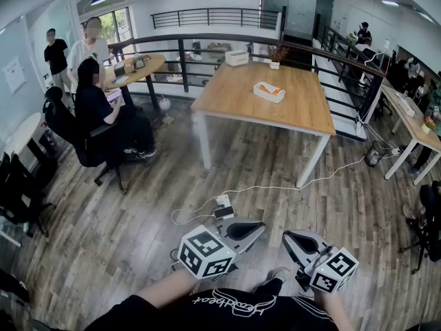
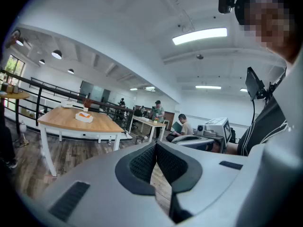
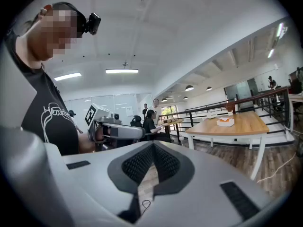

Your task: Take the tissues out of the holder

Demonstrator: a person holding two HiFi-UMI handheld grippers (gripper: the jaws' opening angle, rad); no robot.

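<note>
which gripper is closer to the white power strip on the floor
Left. The left gripper hangs just right of the power strip; the right gripper is farther right, past the left one.

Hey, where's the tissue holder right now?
In the head view, the tissue holder sits on the wooden table across the room, near the table's middle, this side of the potted plant at its far edge.

Bright, even indoor light. Sources: ceiling strip lights [image 2: 199,35], round ceiling lamps [image 1: 98,0], daylight through windows [image 1: 124,23] at far left of head view. Shadows soft, faint under wooden table [image 1: 296,109]. Strip lights blown out white. Strong fisheye bend in all 3 views; dark vignette in corners of both gripper views. Nearest foreground slightly soft, distant room sharper.
</note>
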